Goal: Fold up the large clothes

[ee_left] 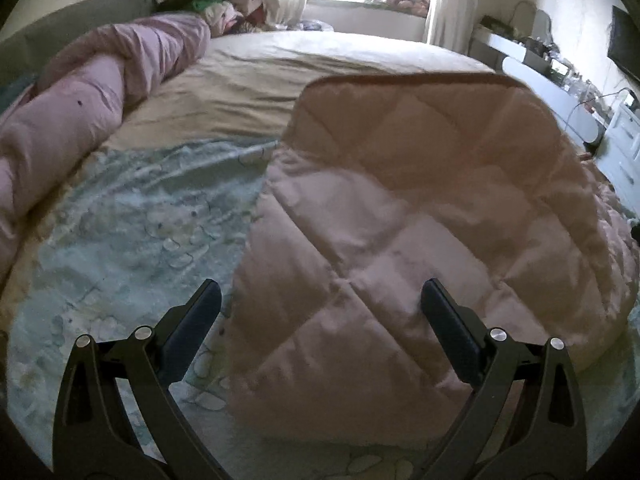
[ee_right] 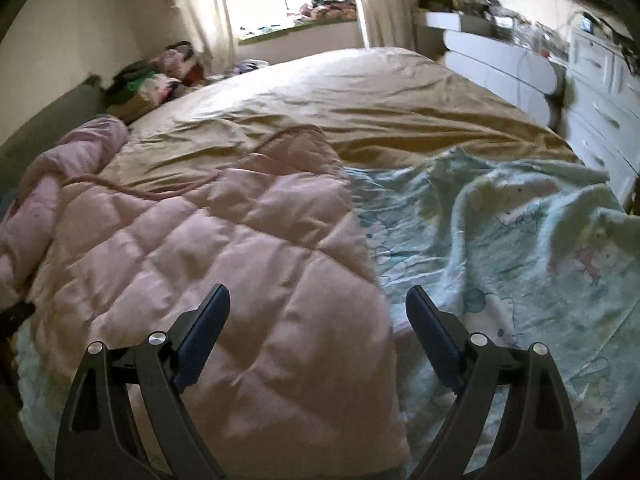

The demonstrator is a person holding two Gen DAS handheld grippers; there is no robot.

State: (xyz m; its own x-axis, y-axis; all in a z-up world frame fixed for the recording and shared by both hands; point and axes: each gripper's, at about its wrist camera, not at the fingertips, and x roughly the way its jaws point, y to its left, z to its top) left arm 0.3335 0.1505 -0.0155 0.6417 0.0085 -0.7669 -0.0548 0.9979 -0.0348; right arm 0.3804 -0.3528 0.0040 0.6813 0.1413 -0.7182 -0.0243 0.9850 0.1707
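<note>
Left wrist view: the left tool (ee_left: 320,300) is hovering wide open and empty over a pink quilted comforter (ee_left: 400,220) lying folded on the bed (ee_left: 256,80), atop a pale green cartoon-print sheet (ee_left: 132,220). The right tool (ee_right: 318,304) is likewise gaping empty above the comforter's edge.

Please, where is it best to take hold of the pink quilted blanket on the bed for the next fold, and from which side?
Probably the piped far edge of the pink quilted blanket, near a corner: thin, firm and lying free on the tan sheet, so open jaws could slide around it. Come from above. Both the left gripper and right gripper are open and empty.
</note>
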